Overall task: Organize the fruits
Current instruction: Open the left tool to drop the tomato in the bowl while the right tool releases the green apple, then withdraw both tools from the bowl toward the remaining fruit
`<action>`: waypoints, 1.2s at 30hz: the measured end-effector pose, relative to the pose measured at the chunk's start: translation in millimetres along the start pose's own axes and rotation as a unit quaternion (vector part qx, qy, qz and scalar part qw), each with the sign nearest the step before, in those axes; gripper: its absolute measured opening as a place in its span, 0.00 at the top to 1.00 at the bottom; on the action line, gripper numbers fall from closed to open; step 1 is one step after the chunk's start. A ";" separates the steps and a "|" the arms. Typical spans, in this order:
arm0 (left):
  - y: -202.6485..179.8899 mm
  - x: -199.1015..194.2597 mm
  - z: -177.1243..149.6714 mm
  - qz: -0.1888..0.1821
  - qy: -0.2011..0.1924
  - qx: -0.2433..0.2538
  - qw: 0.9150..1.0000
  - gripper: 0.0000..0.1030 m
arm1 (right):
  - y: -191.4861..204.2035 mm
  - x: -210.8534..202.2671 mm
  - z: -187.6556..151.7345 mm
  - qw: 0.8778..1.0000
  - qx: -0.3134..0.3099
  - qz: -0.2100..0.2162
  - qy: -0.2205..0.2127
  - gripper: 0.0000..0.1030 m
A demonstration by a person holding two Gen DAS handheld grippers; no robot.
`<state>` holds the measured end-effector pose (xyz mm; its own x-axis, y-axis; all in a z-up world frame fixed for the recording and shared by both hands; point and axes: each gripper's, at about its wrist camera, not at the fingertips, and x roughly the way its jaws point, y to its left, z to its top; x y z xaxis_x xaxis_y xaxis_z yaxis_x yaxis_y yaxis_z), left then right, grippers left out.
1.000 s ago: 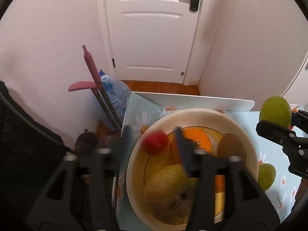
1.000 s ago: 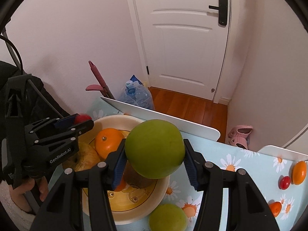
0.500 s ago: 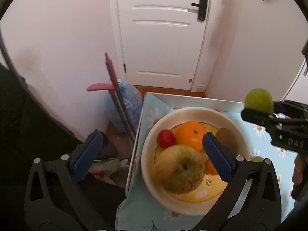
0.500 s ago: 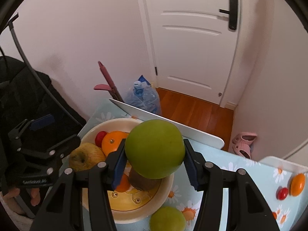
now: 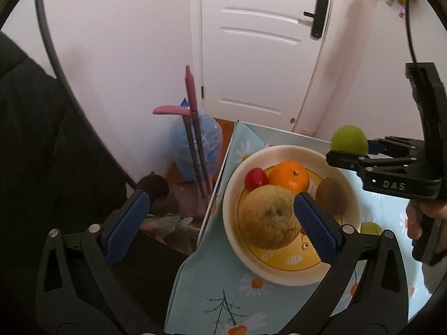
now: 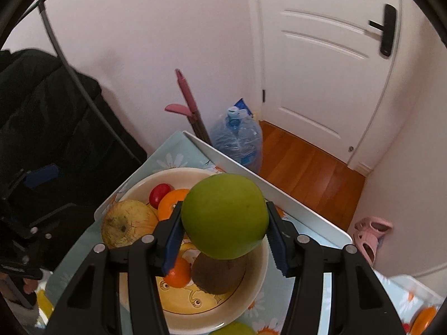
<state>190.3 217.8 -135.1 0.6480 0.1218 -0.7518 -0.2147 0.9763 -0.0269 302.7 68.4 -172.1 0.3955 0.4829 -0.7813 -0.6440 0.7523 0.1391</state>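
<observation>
A cream bowl (image 5: 282, 275) (image 6: 251, 301) with a yellow inside stands on the flowered tablecloth. It holds a brownish-yellow apple (image 5: 269, 217) (image 6: 127, 223), an orange (image 5: 290, 176) (image 6: 170, 202), a small red fruit (image 5: 255, 177) (image 6: 159, 192) and a brown kiwi (image 5: 332, 195) (image 6: 218, 275). My right gripper (image 6: 225, 231) is shut on a green apple (image 6: 225, 217) (image 5: 349, 141) and holds it above the bowl's far side. My left gripper (image 5: 220, 223) is open and empty, back from the bowl's near left rim.
Another green fruit (image 5: 370, 227) (image 6: 234, 329) lies on the cloth right of the bowl. An orange fruit (image 6: 423, 318) lies at the far right. The table's left edge (image 5: 215, 189) drops to the floor, with a water bottle (image 6: 237, 139) and pink-handled tools (image 5: 192, 128).
My left gripper has opened, let the red fruit into the bowl and drawn back and up. My right gripper has brought the green apple over the bowl.
</observation>
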 end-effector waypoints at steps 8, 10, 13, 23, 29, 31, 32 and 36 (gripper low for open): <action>-3.1 -2.1 -14.9 0.012 0.012 -0.012 1.000 0.00 | -2.3 23.6 -0.1 0.999 -0.025 0.020 0.012 0.51; -2.8 -2.4 -17.3 0.012 0.013 -0.014 1.000 0.00 | -3.1 26.4 -1.2 0.999 -0.029 0.023 0.015 0.51; -3.7 -2.8 -19.3 0.015 0.015 -0.017 1.000 0.00 | -3.9 29.2 -2.2 0.999 -0.031 0.023 0.016 0.51; -8.5 -15.2 -19.9 0.011 0.009 -0.012 1.000 0.00 | -8.2 4.1 -6.0 0.999 -0.003 0.036 -0.022 0.10; -13.7 -31.8 -19.5 0.007 -0.002 0.001 1.000 0.00 | -4.8 -18.4 -15.1 0.999 0.005 0.023 -0.030 0.00; -15.6 -38.8 -18.3 0.003 -0.007 0.005 1.000 0.00 | -2.7 -28.2 -19.0 0.999 0.009 0.015 -0.032 0.00; -16.6 -42.6 -17.4 0.001 -0.011 0.007 1.000 0.00 | -2.2 -34.4 -21.0 0.999 0.011 0.011 -0.033 0.00; -21.0 -57.0 -14.7 -0.006 -0.025 0.018 0.999 0.00 | 1.8 -59.4 -26.7 0.999 0.022 0.002 -0.041 0.00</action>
<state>147.1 187.7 -101.3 0.6867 0.1179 -0.7173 -0.1805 0.9835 -0.0112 260.5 29.1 -141.7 0.4459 0.5200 -0.7285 -0.6172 0.7681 0.1705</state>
